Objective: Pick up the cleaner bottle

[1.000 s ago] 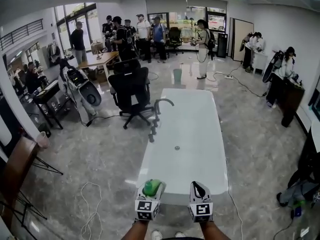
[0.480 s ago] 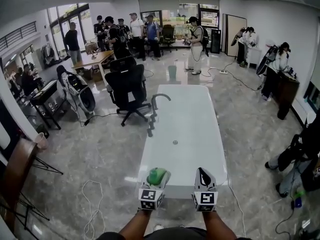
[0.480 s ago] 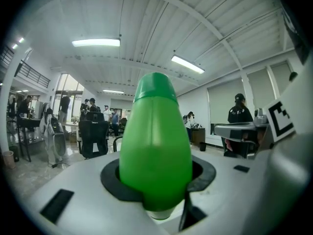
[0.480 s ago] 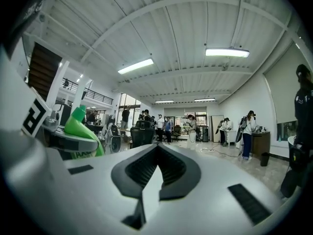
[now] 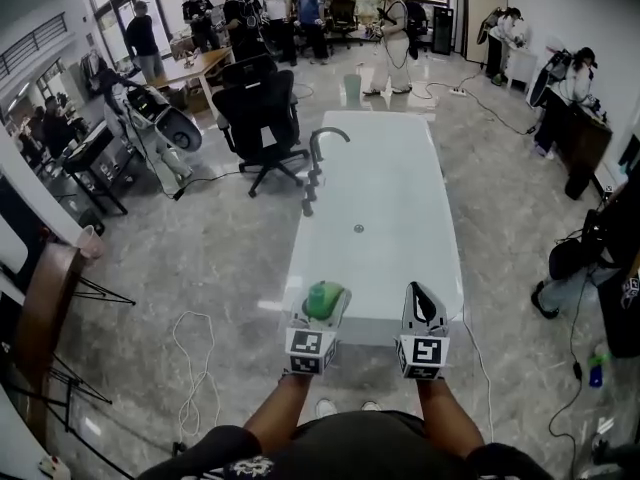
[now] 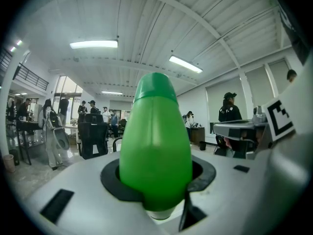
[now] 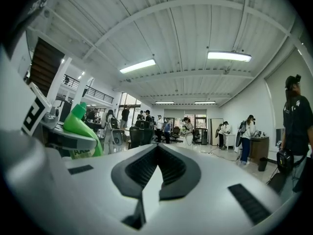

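Note:
The cleaner bottle (image 5: pixel 323 298) is green with a rounded top. It sits upright between the jaws of my left gripper (image 5: pixel 322 306), over the near end of the long white table (image 5: pixel 385 208). In the left gripper view the bottle (image 6: pixel 155 141) fills the middle and the black pads (image 6: pixel 203 173) clasp its sides. My right gripper (image 5: pixel 423 304) hangs level beside it on the right, jaws together with nothing in them. In the right gripper view the bottle (image 7: pixel 80 125) shows at the left, and that gripper (image 7: pixel 155 155) points along the table.
A curved grey pipe (image 5: pixel 325 138) rises at the table's left edge. A black office chair (image 5: pixel 262 118) stands beyond it. Loose cable (image 5: pixel 190 358) lies on the marble floor to the left. Several people (image 5: pixel 260 8) stand at the far end and along the right wall.
Both grippers have risen a little over the table's near end, the bottle still in the left one. The head view now looks more steeply down.

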A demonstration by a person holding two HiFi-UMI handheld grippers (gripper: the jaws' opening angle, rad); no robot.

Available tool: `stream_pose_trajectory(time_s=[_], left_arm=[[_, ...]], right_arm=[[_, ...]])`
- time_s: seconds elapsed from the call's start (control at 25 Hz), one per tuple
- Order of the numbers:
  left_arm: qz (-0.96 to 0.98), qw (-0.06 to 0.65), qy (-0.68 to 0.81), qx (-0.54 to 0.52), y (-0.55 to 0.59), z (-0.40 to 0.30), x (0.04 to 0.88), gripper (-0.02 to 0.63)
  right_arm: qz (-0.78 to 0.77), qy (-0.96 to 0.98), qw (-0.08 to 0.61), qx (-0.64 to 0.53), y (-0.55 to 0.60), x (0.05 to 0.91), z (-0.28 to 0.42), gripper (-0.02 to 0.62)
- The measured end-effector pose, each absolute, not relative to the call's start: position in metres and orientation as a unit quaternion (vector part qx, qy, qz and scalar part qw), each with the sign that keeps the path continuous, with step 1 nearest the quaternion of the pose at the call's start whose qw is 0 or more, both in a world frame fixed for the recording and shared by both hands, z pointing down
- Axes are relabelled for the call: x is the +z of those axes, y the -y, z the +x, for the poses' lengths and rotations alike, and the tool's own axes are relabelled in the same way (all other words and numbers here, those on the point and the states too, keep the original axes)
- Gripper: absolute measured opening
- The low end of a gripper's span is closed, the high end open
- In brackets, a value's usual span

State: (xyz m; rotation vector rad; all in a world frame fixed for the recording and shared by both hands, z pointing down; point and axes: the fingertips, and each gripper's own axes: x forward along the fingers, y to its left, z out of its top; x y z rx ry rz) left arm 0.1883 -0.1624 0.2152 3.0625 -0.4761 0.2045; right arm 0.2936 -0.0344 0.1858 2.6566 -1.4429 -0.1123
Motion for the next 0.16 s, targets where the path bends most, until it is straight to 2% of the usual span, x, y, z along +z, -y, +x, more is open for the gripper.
stream_pose_trajectory(time_s=[0.16], left_arm=[[0.983,0.018,0.167,0.067,0.1711,0.1845,0.215,0.184]], right_arm=[[0.874,0.482,0.05,-0.04,0.0408,0.1921,0.296,0.017]])
